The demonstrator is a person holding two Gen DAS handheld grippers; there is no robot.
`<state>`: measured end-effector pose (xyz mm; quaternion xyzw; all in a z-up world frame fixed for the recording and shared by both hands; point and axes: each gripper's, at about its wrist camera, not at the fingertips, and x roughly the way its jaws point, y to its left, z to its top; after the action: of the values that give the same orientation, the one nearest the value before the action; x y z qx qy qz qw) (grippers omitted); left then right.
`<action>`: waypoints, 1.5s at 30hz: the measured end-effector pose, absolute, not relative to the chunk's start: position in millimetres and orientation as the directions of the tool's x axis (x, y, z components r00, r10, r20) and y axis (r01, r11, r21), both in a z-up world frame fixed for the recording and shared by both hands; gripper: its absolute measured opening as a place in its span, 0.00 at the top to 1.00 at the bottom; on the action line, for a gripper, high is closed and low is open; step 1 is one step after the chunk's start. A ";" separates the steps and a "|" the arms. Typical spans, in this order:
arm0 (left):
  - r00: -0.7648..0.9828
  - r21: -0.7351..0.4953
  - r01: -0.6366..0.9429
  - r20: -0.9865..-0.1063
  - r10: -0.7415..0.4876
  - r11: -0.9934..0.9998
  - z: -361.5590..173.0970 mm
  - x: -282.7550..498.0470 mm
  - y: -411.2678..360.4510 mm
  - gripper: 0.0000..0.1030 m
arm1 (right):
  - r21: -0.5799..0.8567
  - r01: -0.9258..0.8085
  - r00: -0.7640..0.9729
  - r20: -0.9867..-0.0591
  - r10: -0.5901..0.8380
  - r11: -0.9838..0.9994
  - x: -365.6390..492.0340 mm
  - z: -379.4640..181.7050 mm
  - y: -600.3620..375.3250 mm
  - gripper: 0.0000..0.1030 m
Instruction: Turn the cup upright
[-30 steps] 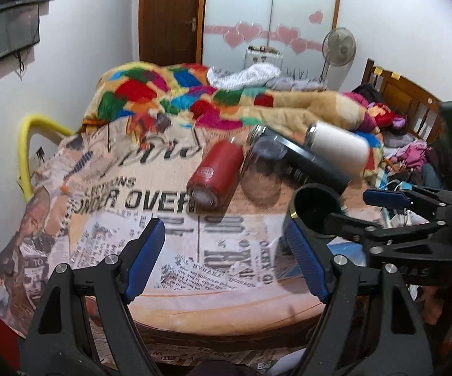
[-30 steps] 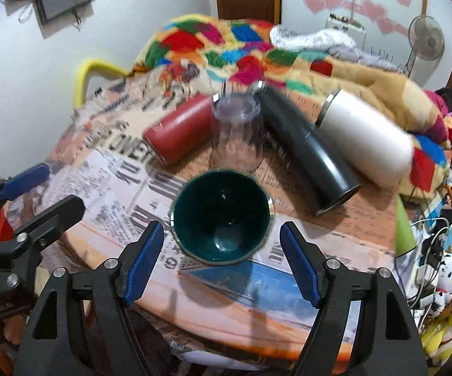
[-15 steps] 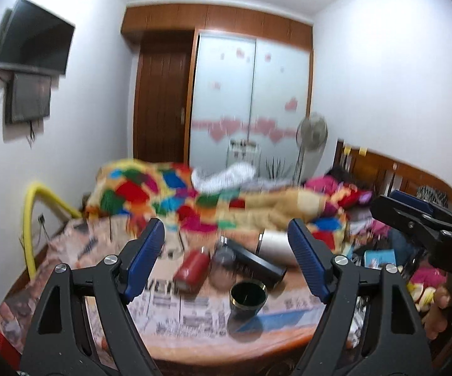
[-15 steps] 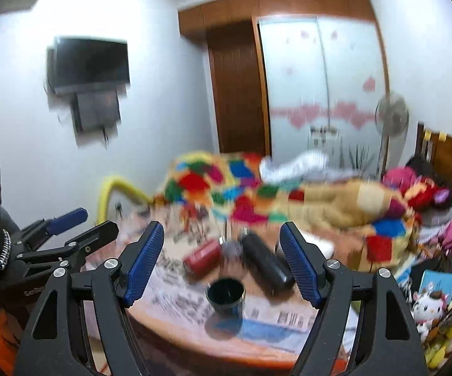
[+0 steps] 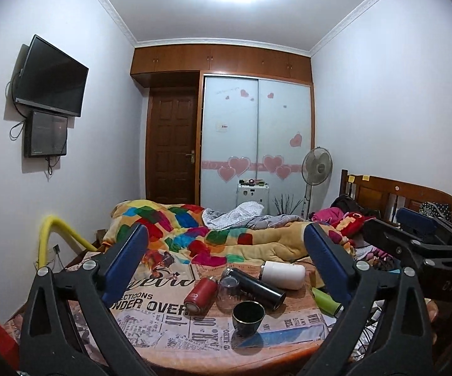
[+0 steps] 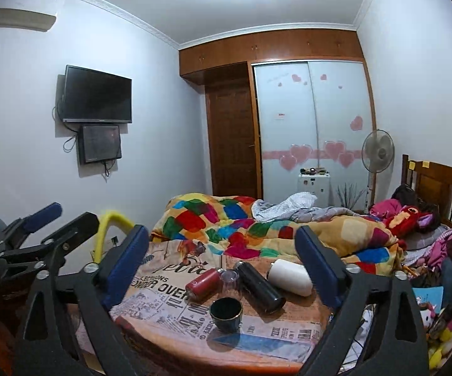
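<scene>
A dark green cup (image 5: 247, 315) stands upright, mouth up, near the front of the newspaper-print table (image 5: 163, 329); it also shows in the right wrist view (image 6: 226, 312). My left gripper (image 5: 226, 260) is open and empty, held well back from and above the table. My right gripper (image 6: 222, 260) is open and empty too, equally far back. Each gripper shows at the edge of the other's view.
Behind the cup lie a red bottle (image 5: 200, 294), a clear glass (image 5: 226, 291), a black flask (image 5: 257, 286) and a white tumbler (image 5: 283, 274). A green object (image 5: 324, 300) lies at the table's right edge. A bed with a patchwork blanket (image 5: 210, 235) lies beyond.
Both grippers have pulled up and back from the table; the cup, close below the right gripper a second ago, now stands small and far off. Both stay open.
</scene>
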<state>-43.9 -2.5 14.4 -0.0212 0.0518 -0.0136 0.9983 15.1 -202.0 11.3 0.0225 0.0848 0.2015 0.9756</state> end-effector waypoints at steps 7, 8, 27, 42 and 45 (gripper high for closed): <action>0.993 -0.050 0.011 -0.113 -0.016 0.999 10.9 -44.1 -1.8 0.00 | 0.083 -0.375 0.908 -0.168 0.384 0.923 6.3 11.1 -210.6 0.00; 0.993 -0.050 0.010 -0.113 -0.016 0.999 10.8 -43.9 -1.7 0.00 | 0.079 -0.376 0.907 -0.170 0.384 0.923 5.3 10.8 -211.2 0.00; 0.990 -0.039 0.000 -0.144 -0.006 0.999 3.2 -34.6 -7.5 0.00 | 0.065 -0.376 0.905 -0.190 0.381 0.924 0.7 6.7 -210.1 0.00; 0.989 -0.048 0.005 -0.151 -0.012 0.999 1.0 -30.7 -8.0 0.00 | 0.066 -0.380 0.903 -0.189 0.386 0.922 2.9 6.1 -215.7 0.00; 0.989 -0.051 0.007 -0.150 -0.014 0.999 0.2 -29.6 -8.9 0.00 | 0.066 -0.380 0.903 -0.188 0.386 0.922 2.7 6.3 -215.0 0.00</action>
<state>-29.6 -8.9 0.2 -0.0251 0.0752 -0.0052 0.9968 2.7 -215.0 6.3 0.0138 0.0991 0.1964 0.9754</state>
